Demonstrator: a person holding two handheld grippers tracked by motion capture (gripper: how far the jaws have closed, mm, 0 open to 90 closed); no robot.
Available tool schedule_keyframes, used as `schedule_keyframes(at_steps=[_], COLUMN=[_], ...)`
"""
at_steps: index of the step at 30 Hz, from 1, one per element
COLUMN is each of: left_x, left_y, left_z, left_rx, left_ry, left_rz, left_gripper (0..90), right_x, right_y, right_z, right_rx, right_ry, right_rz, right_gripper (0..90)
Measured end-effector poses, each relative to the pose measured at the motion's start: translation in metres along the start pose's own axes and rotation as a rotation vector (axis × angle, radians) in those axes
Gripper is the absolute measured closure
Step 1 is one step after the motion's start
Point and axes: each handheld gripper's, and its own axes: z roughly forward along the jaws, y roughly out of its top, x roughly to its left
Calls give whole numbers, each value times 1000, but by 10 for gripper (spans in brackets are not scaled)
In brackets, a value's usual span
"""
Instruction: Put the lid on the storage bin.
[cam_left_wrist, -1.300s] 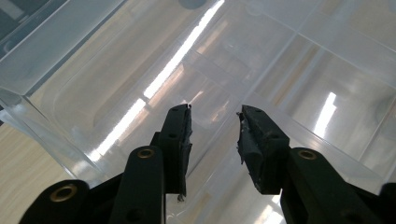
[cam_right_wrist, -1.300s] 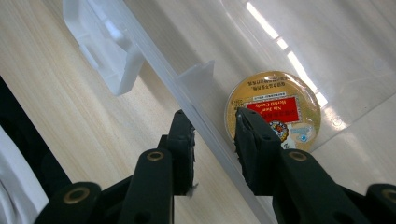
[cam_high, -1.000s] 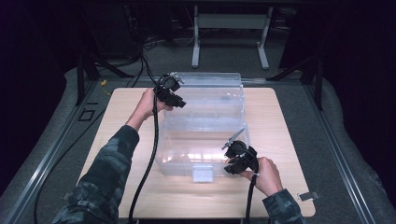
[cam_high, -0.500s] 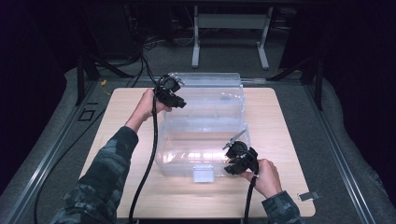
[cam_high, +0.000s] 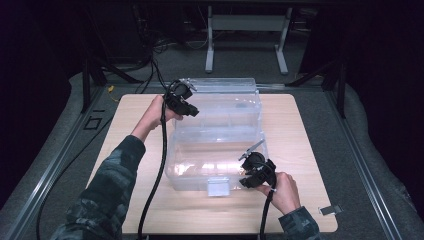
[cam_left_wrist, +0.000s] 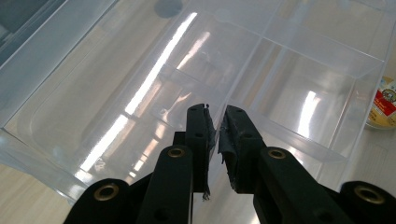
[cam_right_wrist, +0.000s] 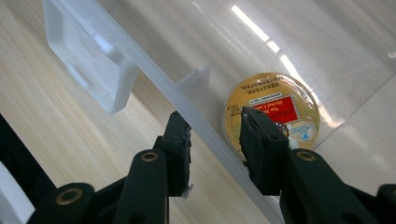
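Note:
A large clear plastic box (cam_high: 220, 145) with inner compartments (cam_left_wrist: 308, 88) stands on the wooden table (cam_high: 305, 125). A round gold tin with a red label (cam_right_wrist: 280, 107) lies inside it near the front right corner. My left gripper (cam_high: 192, 111) is at the box's far left corner. Its jaws (cam_left_wrist: 215, 112) have just been closing and stand nearly together on a thin clear wall. My right gripper (cam_high: 245, 171) is at the front right corner. Its jaws (cam_right_wrist: 212, 116) have just been opening and straddle the box's front rim (cam_right_wrist: 159, 79), one on each side.
A clear latch (cam_high: 218, 186) hangs at the middle of the box's front side, left of my right gripper. Bare tabletop lies left and right of the box. A small clip (cam_high: 330, 210) sits off the table's front right corner. Cables and a metal stand (cam_high: 245, 35) lie beyond the table.

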Motion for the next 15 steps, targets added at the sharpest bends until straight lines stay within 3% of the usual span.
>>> schedule_keyframes(at_steps=[6, 15], left_x=[1, -5], left_y=[1, 2], left_z=[5, -2], left_rx=[17, 7], left_ry=[13, 14], left_rz=[3, 46], left_gripper=[798, 823], right_x=[1, 3], right_y=[0, -2], right_z=[0, 1], right_rx=[1, -9], right_ry=[-10, -15], right_rz=[3, 12], right_gripper=[634, 621])
